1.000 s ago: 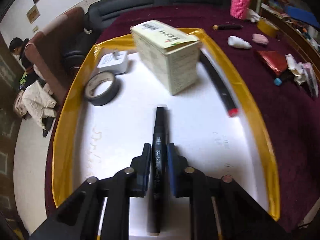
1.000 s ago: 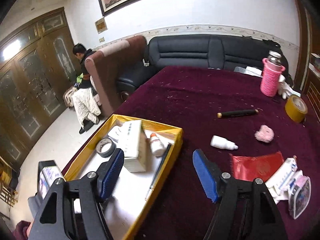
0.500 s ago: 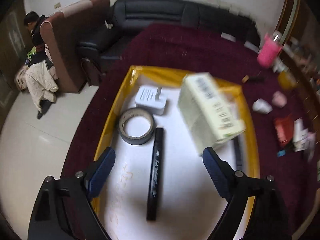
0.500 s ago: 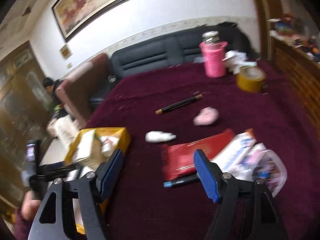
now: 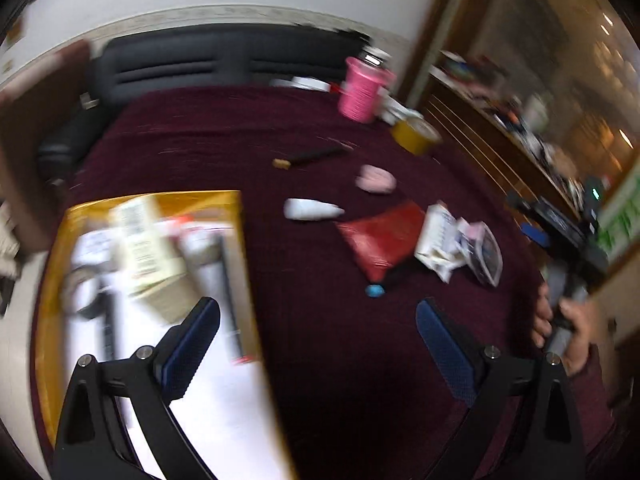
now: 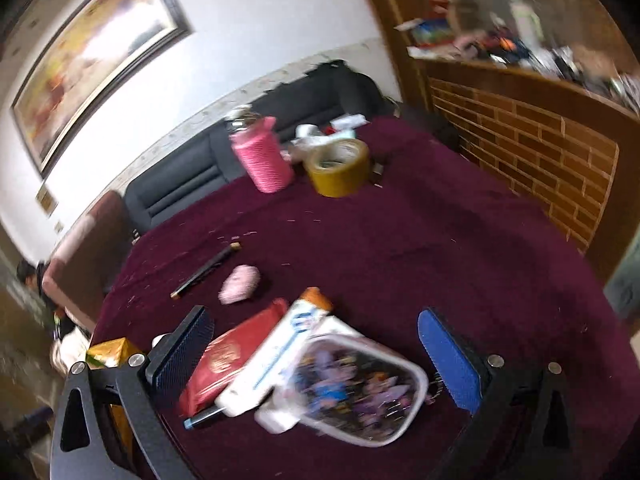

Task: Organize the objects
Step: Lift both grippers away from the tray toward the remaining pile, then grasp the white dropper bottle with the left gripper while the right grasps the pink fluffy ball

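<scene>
A yellow-rimmed white tray (image 5: 246, 248) at the left of the left wrist view holds a pale box (image 5: 148, 248), a black marker (image 5: 108, 328), a grey tape roll (image 5: 78, 292) and a red-tipped pen (image 5: 232, 300). My left gripper (image 5: 316, 344) is open and empty above the tray's right rim. My right gripper (image 6: 316, 360) is open and empty above a red packet (image 6: 228, 356), a white tube (image 6: 276, 356) and a printed pouch (image 6: 356, 392) on the maroon cloth. The red packet (image 5: 380, 240) also shows in the left wrist view.
On the cloth lie a white bottle (image 5: 312, 210), a pink puff (image 6: 240, 284), a dark pen (image 6: 206, 270), a pink cup (image 6: 262, 156) and a yellow tape roll (image 6: 338, 166). A black sofa stands behind; a brick-pattern counter (image 6: 540, 148) is at the right.
My left gripper let go of the black marker in the tray, opened, rose and swung right. My right gripper swung right from the tray to the pile of packets.
</scene>
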